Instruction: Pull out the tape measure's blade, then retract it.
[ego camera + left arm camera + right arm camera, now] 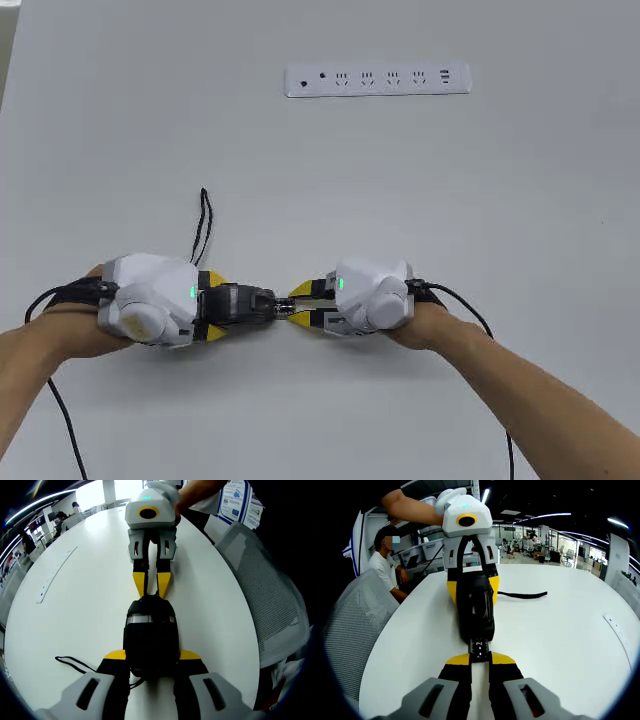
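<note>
A black tape measure [238, 303] lies on the white table between the two grippers. My left gripper [151, 655] is shut on the tape measure's case [150, 635], its yellow-tipped jaws on either side. My right gripper [480, 658] faces it and is shut on the end of the blade [478, 648], of which a short black stretch with white numbers shows. In the head view the left gripper [212, 305] and the right gripper [297, 304] almost meet. A black wrist strap [204, 225] trails from the case toward the far side of the table.
A white power strip [377, 79] lies at the far side of the table [480, 190]. Black cables [60, 420] run from both grippers toward the near edge. A grey mesh chair [265, 595] stands beside the table, and a person [382, 565] sits beyond it.
</note>
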Available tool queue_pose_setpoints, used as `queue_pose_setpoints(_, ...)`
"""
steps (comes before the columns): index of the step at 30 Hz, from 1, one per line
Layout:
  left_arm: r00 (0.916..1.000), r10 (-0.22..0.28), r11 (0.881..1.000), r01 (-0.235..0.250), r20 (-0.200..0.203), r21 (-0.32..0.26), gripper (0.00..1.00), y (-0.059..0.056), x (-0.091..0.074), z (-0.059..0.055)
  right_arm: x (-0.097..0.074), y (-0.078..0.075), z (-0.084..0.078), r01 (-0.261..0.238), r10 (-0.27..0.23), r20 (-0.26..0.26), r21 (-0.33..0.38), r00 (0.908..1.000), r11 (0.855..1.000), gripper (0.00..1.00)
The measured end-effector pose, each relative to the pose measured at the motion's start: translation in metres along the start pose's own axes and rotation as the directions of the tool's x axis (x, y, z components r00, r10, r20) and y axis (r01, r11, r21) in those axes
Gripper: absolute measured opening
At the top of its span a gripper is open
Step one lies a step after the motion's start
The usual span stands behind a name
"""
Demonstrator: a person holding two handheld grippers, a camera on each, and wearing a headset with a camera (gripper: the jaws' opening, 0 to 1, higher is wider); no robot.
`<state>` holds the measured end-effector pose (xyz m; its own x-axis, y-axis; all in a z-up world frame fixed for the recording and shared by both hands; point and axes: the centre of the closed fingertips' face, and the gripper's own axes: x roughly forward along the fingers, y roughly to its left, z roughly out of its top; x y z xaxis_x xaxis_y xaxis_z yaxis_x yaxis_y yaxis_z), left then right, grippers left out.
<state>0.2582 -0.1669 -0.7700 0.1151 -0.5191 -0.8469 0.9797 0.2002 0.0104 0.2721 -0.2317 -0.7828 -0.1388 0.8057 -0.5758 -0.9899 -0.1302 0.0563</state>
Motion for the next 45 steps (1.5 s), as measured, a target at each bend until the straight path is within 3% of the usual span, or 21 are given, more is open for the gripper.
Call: queue_pose_setpoints(45,0.9999,-0.005,1.000,0.005,-0.011,-0.001,0.29,0.000,0.000,-0.001,-0.042,-0.003,-0.026,0.004,-0.003,-0.029,0.018,0.9996,1.000,0.10)
